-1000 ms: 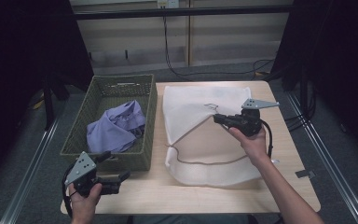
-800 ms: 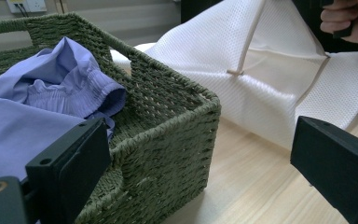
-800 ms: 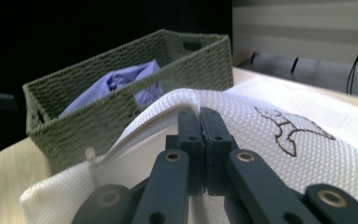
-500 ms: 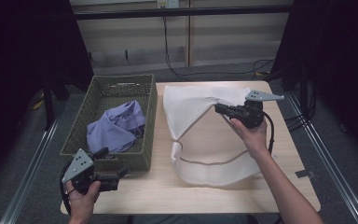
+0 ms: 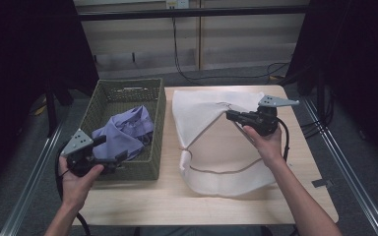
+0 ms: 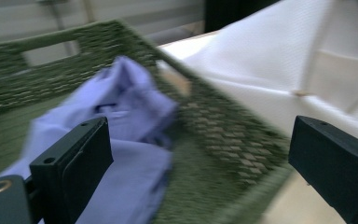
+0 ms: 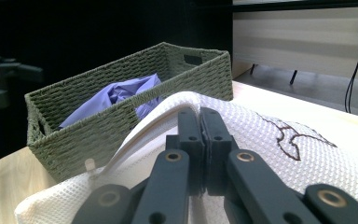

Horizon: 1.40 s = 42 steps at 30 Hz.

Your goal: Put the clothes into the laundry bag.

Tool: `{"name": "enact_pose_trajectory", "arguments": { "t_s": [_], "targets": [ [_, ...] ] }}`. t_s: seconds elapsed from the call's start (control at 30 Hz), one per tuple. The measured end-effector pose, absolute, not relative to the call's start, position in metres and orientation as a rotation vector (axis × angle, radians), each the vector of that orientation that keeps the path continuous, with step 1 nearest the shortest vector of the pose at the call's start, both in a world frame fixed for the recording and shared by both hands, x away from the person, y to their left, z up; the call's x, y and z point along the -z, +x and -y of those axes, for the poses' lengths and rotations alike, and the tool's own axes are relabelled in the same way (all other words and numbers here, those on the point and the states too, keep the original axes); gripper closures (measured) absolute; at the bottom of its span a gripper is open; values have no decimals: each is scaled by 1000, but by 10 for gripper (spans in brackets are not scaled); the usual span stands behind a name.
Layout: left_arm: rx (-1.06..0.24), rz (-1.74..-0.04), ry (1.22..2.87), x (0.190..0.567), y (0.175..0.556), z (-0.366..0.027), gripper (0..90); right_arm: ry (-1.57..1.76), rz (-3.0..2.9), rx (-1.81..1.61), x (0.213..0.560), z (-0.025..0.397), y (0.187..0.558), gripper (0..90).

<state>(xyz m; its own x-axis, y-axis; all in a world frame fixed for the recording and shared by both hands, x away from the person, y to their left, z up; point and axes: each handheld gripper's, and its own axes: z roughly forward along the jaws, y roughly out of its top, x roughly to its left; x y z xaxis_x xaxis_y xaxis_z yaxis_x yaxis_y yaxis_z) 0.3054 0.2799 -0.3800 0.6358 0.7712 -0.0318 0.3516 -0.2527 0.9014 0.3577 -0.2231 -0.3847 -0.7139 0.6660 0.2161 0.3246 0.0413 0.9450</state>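
A pale wooden counter stands in a dim room with dark drapes at both sides and a panelled wall behind. On it lies a white waffle-weave garment with brown piping, beside a green woven basket holding crumpled lilac cloth. The right tool pinches a raised fold of the white garment; the left tool is spread by the basket's near wall
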Motion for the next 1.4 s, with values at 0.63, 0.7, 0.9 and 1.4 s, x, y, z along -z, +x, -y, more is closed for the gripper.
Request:
{"name": "enact_pose_trajectory", "arguments": {
  "t_s": [0.63, 0.7, 0.9, 1.4],
  "targets": [
    [-519, -1094, 1932, 380, 389, -296, 70, 1004, -2059, -1729, 387, 222, 359, 891],
    [-511, -1106, 1970, 382, 398, -295, 73, 1004, -2059, -1728, 388, 222, 359, 891],
    [-520, -1143, 2027, 392, 417, -287, 78, 1003, -2062, -1730, 388, 222, 359, 891],
    [-464, -1165, 2136, 406, 443, -277, 117, 1012, -2078, -1721, 392, 220, 361, 891]
  ]
}}
